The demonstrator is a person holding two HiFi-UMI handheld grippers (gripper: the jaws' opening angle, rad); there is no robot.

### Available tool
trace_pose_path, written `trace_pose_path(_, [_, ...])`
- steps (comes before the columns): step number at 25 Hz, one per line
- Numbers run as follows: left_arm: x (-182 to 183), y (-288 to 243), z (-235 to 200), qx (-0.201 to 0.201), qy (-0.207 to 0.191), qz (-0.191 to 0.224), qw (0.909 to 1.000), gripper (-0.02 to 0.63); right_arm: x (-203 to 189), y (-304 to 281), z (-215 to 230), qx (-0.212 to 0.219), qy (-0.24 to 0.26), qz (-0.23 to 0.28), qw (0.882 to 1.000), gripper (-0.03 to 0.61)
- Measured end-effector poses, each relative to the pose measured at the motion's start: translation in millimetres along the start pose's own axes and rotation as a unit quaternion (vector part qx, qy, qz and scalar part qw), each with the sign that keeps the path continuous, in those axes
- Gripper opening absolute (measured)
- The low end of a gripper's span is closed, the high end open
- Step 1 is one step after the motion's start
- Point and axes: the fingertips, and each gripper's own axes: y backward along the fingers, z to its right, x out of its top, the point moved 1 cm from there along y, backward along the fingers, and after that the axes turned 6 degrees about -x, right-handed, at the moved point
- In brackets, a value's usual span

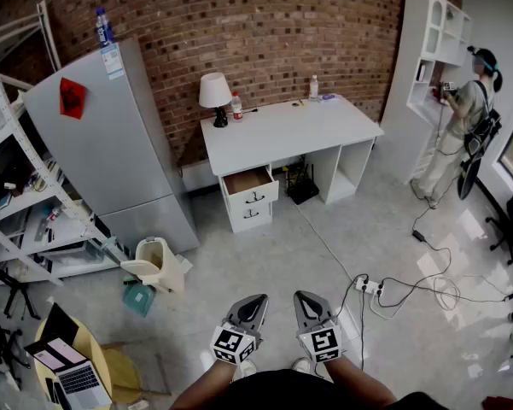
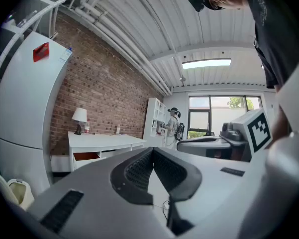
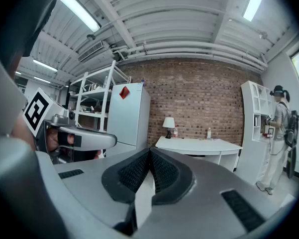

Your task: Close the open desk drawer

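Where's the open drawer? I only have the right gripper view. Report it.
Observer: Head view shows the top drawer pulled out, at the desk's end nearest the fridge. The lower drawer is shut.
Operator: Report the floor on the way there.
Observer: A cable runs from under the desk to a power strip, just ahead of the right gripper.
Operator: State the left gripper.
Observer: The left gripper is shut, with nothing in it.

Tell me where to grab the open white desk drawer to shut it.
Take the dark handle on the front panel of the open white drawer, coming straight from the room side: it juts forward out of the white desk, front facing you.
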Motion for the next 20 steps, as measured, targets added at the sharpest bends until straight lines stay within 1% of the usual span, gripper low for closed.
trace_pose_path(3, [1.9,-10.6,8.5,0.004,-0.015,-0.004,0.9999,0.008,3.1,2.2,9.7,0.004,0.0,0.007,1.0,0.028])
trace_pose_path(13, [-2.2,-35.4,34.7,0.017,-0.03,-0.014,0.9993,0.008,-3.1,22.9,47.4,0.007,-0.005,0.022,1.0,0.028])
trace_pose_path(16, [-4.6,-39.6,41.8,0.03,-0.034,-0.022,0.9987,0.008,-3.5,29.7,55.3,0.021,-0.01,0.036,0.999,0.029])
trace_pose_path(20, [0.6,-40.2,38.5,0.05,-0.037,-0.023,0.9978,0.008,-4.3,30.4,58.8,0.046,-0.021,0.045,0.998,0.029])
